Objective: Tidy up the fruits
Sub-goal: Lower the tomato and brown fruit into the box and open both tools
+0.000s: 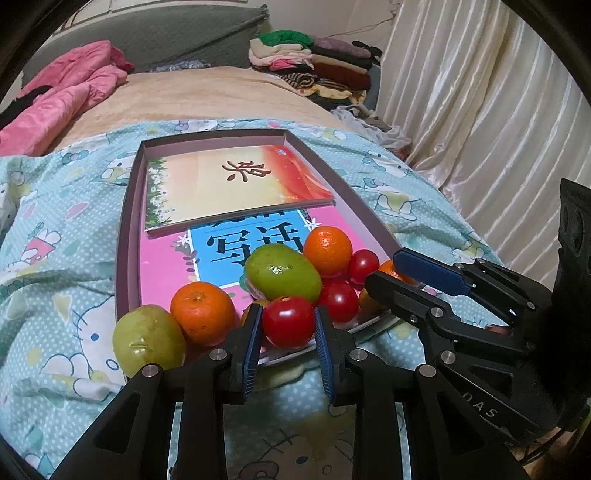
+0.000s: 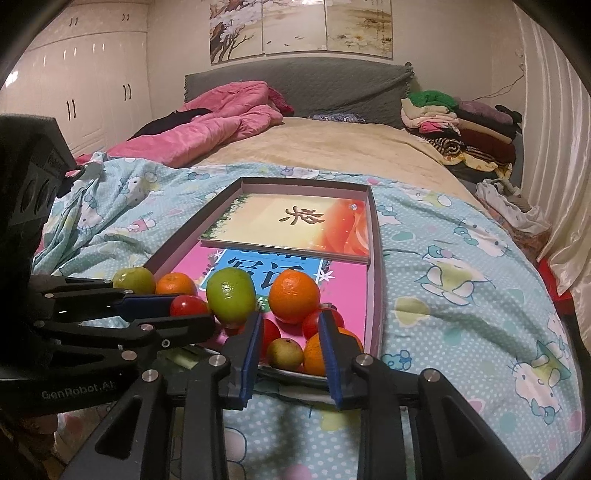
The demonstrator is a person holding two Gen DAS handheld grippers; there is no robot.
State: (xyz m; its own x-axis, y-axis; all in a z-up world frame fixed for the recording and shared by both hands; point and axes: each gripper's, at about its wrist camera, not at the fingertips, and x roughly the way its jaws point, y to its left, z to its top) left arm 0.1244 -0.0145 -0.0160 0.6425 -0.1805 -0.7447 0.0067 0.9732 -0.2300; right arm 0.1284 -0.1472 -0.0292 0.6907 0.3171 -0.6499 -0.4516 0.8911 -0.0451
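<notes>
Fruits heaped at the tray's (image 1: 127,221) near edge on the bed: a red tomato (image 1: 288,322) sits dead ahead between my spread left tongs (image 1: 288,317); right tongs (image 2: 290,328), also spread, flank a small yellow-green fruit (image 2: 285,353)

A bedroom under warm indoor light. A bed (image 2: 332,147) fills the middle — grey padded headboard (image 2: 295,88) at twelve o'clock beneath painted wall panels (image 2: 299,27). White wardrobe doors (image 2: 85,85) stand at ten o'clock — pale satin curtains (image 1: 480,110) hang at two o'clock.
</notes>
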